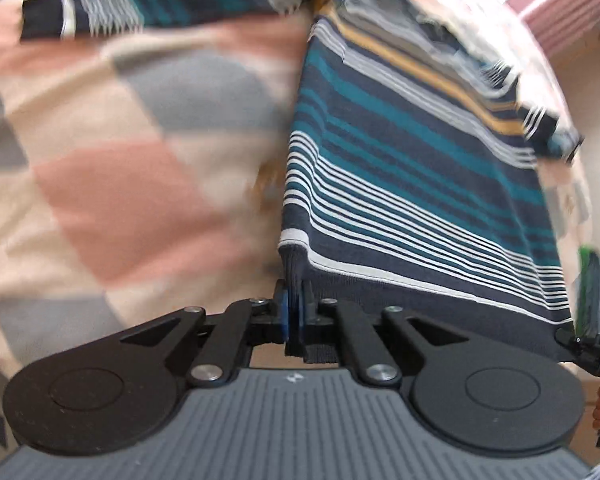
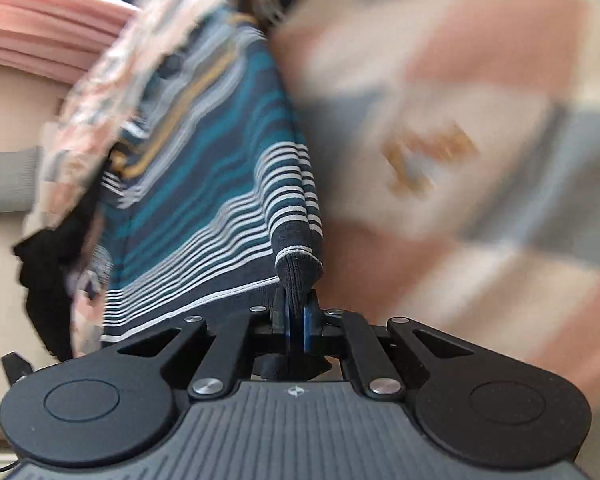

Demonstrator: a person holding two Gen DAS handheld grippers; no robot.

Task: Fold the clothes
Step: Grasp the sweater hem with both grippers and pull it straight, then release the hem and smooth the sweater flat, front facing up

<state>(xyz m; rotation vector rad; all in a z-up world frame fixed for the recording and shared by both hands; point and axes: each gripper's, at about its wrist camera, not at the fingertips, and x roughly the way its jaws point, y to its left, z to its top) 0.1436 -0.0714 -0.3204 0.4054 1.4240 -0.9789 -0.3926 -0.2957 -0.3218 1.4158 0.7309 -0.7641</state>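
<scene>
Dark ribbed hem cloth sits clamped between the pads of the left gripper [image 1: 294, 318]; the striped sweater [image 1: 412, 184] stretches from it over the checked blanket [image 1: 112, 152]. Only this view shows a long sleeve [image 1: 148, 4] lying flat. The right gripper [image 2: 298, 316] pinches a cuff [image 2: 298, 276] — beyond it, black clothing [image 2: 44, 276] and pink fabric [image 2: 40, 32].

The shirt [image 1: 412, 184] hangs above the blanket [image 1: 112, 152] (one sleeve [image 1: 140, 4] resting on it).
</scene>
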